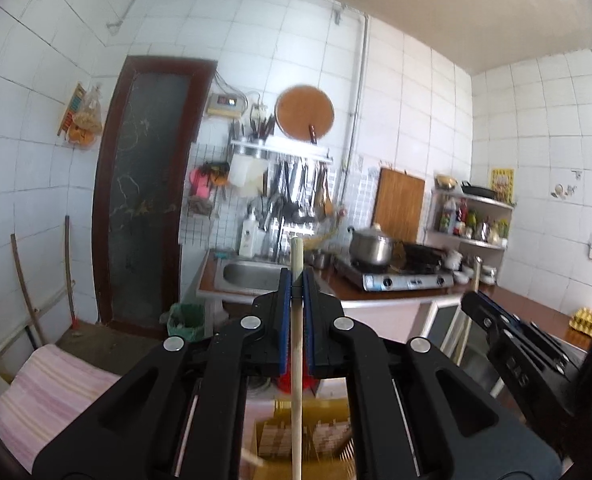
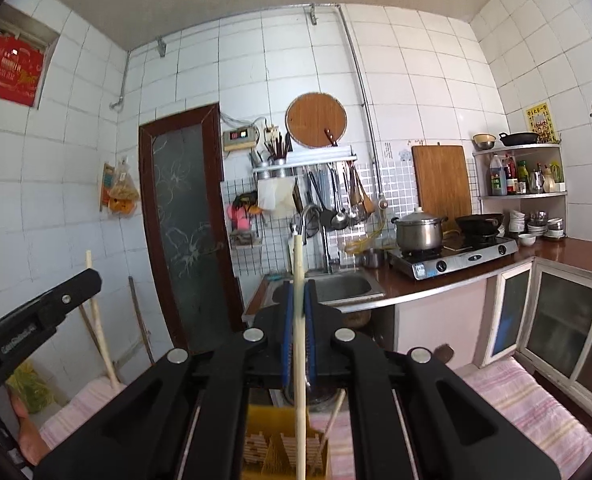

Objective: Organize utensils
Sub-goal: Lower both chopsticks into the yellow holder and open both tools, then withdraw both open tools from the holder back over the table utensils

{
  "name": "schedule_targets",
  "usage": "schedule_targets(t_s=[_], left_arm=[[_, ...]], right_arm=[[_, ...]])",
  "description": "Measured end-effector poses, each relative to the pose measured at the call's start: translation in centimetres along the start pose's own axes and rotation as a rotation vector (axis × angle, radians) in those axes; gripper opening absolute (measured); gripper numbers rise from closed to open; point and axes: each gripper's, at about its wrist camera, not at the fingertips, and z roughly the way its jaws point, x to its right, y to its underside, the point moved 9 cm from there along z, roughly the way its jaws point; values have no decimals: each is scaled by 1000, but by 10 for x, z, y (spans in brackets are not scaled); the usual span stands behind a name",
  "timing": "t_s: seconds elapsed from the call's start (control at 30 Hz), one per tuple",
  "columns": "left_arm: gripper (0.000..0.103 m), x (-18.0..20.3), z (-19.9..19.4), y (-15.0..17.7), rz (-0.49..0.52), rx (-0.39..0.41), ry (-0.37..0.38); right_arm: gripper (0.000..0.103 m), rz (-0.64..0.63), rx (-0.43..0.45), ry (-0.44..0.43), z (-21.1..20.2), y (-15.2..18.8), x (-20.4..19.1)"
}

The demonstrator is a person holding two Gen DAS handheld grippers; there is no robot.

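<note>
My left gripper point(image 1: 297, 280) is shut on a pale wooden chopstick point(image 1: 297, 344) that stands upright between its blue pads. Its lower end reaches down to a yellow utensil holder point(image 1: 308, 440) below. My right gripper point(image 2: 299, 292) is shut on a second chopstick point(image 2: 299, 360), also upright, above the same yellow holder point(image 2: 284, 444), where another stick leans. Each gripper shows in the other's view: the right gripper point(image 1: 512, 336) at the right, the left gripper point(image 2: 36, 312) at the left, each with its stick.
A pink striped cloth point(image 2: 528, 404) lies under the holder. Beyond are a steel sink point(image 2: 336, 286), a gas stove with a pot point(image 2: 420, 232) and wok, hanging utensils point(image 2: 336, 200), a cutting board, a corner shelf with bottles, and a dark door point(image 2: 188, 220).
</note>
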Motion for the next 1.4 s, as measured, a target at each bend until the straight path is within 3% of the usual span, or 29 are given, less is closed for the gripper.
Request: schedule_targets(t_s=[0.2,0.47,0.6,0.73,0.8,0.87,0.97,1.13,1.4], left_arm=[[5,-2,49,27,5,25,-35],[5,-19,103,75,36,-11,-102],[5,-29,107,98,50,-65,-132],[6,-40,87,103,35,-116,-153],[24,-44,68,99,31,-136,-151],[55,-49,44,89,48,-111,-169],[82,-58,8,80,60,-101,-189],[98,-71,-41,93,52,-175,-198],[98,-75,-108,170,98,-301,-221]], right_arm=[[6,17,43,1,28,18,10],[6,-33,-5,14,71,61,5],[6,-1,-75,7,80,84,14],[8,22,-155,23,80,98,25],[15,21,-189,35,72,98,31],[55,4,-189,62,58,93,36],[57,-26,-187,78,29,82,43],[68,-51,-244,66,-21,81,47],[74,-81,-303,77,-103,120,49]])
